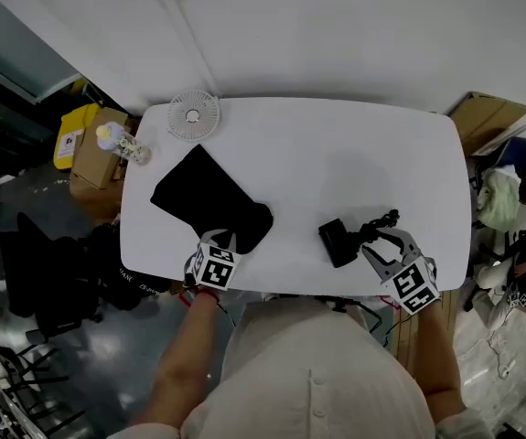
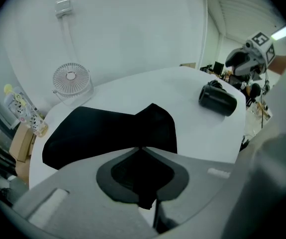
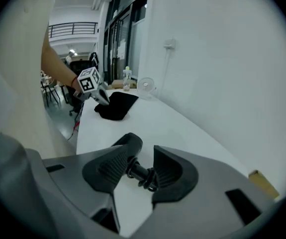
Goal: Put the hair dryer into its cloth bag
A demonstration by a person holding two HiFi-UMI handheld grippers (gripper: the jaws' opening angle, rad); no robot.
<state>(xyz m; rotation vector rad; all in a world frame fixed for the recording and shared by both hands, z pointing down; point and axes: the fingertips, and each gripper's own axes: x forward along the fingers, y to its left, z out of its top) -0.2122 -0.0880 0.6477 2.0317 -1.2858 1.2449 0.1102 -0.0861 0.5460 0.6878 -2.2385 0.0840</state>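
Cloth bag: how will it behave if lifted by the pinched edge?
Likely floppy: the cloth bag lies flat and limp, so it would probably droop from the left gripper. Thin fabric, so probably light; its mouth may sag shut.

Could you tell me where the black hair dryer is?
In the head view, the black hair dryer lies at the near right of the white table, right of the black cloth bag, its cord between the jaws of the right gripper.

We saw the blk cloth bag [image 1: 209, 204] lying flat on the white table [image 1: 336, 144], left front. Blk hair dryer [image 1: 338, 242] lay right front, well apart, w/ its cord [image 1: 379, 221] bunched beside it.
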